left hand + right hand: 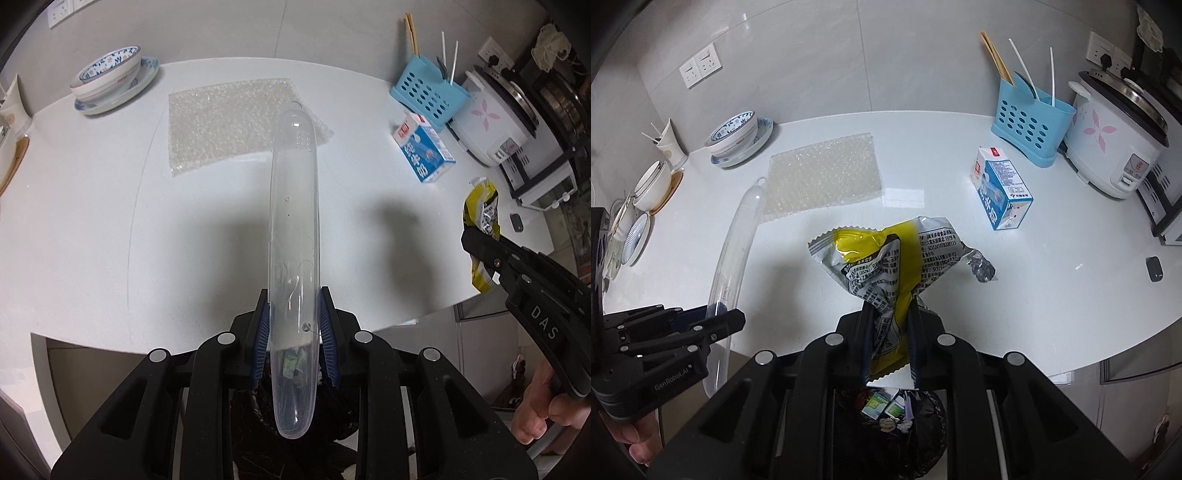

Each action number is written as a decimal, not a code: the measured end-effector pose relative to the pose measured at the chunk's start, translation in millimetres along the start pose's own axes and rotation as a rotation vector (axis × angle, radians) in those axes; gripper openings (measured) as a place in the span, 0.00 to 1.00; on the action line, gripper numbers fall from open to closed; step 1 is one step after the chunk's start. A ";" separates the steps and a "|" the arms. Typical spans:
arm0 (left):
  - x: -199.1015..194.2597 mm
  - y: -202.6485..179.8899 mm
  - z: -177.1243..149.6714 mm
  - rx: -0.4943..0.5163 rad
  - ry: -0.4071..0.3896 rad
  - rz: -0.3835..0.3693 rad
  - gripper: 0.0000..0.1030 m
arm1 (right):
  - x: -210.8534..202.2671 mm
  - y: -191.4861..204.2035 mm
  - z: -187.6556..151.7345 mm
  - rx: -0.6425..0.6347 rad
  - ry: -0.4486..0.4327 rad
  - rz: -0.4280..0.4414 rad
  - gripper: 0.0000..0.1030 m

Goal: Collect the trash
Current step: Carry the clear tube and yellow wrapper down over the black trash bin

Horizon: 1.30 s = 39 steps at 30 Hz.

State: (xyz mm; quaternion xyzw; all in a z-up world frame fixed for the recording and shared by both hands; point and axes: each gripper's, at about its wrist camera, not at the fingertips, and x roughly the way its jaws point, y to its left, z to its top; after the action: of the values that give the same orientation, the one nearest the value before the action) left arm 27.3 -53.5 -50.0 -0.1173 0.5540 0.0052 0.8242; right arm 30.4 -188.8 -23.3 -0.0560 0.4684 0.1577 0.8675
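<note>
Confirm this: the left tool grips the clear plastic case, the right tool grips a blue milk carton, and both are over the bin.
Wrong on one count. The right tool grips the yellow snack wrapper, as the right wrist view shows; the milk carton stands on the counter.

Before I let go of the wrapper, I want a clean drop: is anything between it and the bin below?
Nothing visible. The yellow snack wrapper hangs from the right gripper over the black-lined trash bin, whose opening lies below, holding only earlier trash.
</note>
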 end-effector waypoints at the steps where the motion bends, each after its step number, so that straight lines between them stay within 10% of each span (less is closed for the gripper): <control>1: 0.8 -2.0 -4.0 0.001 0.003 0.000 0.24 | -1.2 -0.8 -2.9 0.000 -0.001 0.000 0.14; 39: 39.4 -49.5 -173.5 0.040 0.122 -0.068 0.24 | 2.2 -34.7 -178.4 0.017 0.126 0.062 0.15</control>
State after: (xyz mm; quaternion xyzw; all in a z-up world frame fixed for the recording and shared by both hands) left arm -108.9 -141.0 -139.0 -0.1196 0.5987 -0.0413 0.7909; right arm -99.0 -264.8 -125.9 -0.0439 0.5248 0.1766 0.8316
